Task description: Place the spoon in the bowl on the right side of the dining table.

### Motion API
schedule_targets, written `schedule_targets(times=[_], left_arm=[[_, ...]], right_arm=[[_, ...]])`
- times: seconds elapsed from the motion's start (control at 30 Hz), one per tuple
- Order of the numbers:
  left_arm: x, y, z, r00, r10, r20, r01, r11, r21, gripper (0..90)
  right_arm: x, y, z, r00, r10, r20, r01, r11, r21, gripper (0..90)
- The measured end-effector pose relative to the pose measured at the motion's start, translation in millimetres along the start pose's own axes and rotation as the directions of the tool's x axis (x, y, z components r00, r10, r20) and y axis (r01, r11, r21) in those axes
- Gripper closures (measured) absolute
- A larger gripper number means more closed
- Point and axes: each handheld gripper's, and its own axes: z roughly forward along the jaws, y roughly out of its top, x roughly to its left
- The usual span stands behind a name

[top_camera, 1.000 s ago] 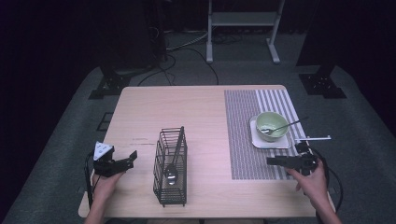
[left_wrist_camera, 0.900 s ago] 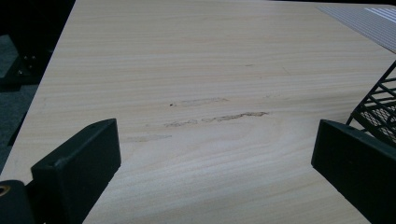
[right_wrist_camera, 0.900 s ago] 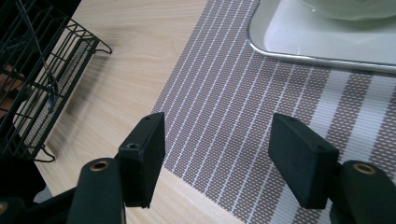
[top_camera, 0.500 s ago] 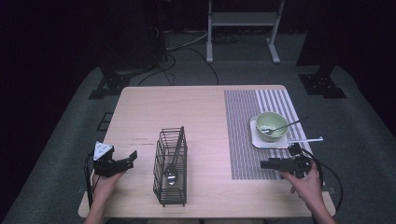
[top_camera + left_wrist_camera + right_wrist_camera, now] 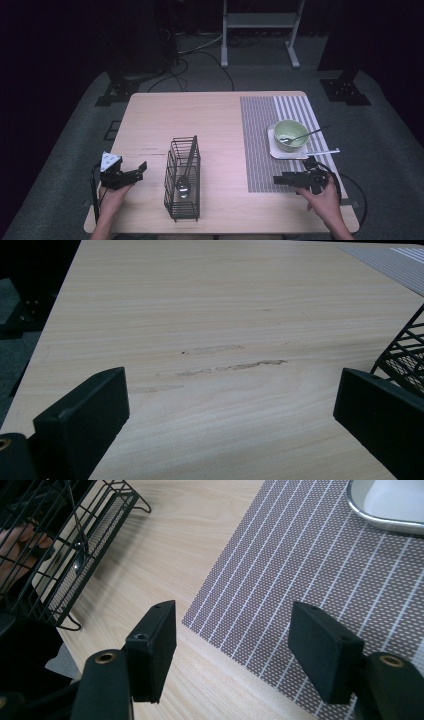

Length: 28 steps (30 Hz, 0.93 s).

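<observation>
A black wire basket (image 5: 182,200) stands at the front middle of the wooden table (image 5: 210,120), with a metal spoon (image 5: 184,184) leaning inside it. My left gripper (image 5: 141,168) rests near the front left corner, open and empty, pointing toward the basket. In the left gripper view its jaws (image 5: 230,390) frame bare wood, with the basket's corner (image 5: 405,355) at the right. My right gripper (image 5: 278,180) hovers open over the front edge of the striped placemat (image 5: 260,145), pointing left. The right gripper view shows its jaws (image 5: 235,625) empty above the placemat's edge (image 5: 300,570), the basket (image 5: 55,555) farther off.
A green bowl (image 5: 295,129) holding a spoon (image 5: 306,134) sits on a white square plate (image 5: 276,151) on the placemat. A second utensil (image 5: 322,151) lies by the plate. The plate's rim (image 5: 385,524) shows in the right gripper view. A metal stand (image 5: 260,20) is behind the table.
My right gripper has slid to the left along the placemat's front edge, still open. The left gripper has stayed put.
</observation>
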Motion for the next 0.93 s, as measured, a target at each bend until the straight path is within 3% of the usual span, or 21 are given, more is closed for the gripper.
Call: schedule_targets(times=[0.67,0.93], left_arm=[[-0.2,0.0,0.0,1.0000,0.001,0.001,-0.001,1.0000,0.001,0.4],[0.2,0.2,0.5,1.0000,0.000,0.002,0.000,1.0000,0.002,0.4]], right_arm=[[12.2,-8.4,10.7,0.9995,-0.020,-0.027,0.020,0.999,0.025,34.1],[13.2,-14.8,12.8,0.9988,-0.020,-0.044,0.020,1.000,0.009,33.9]])
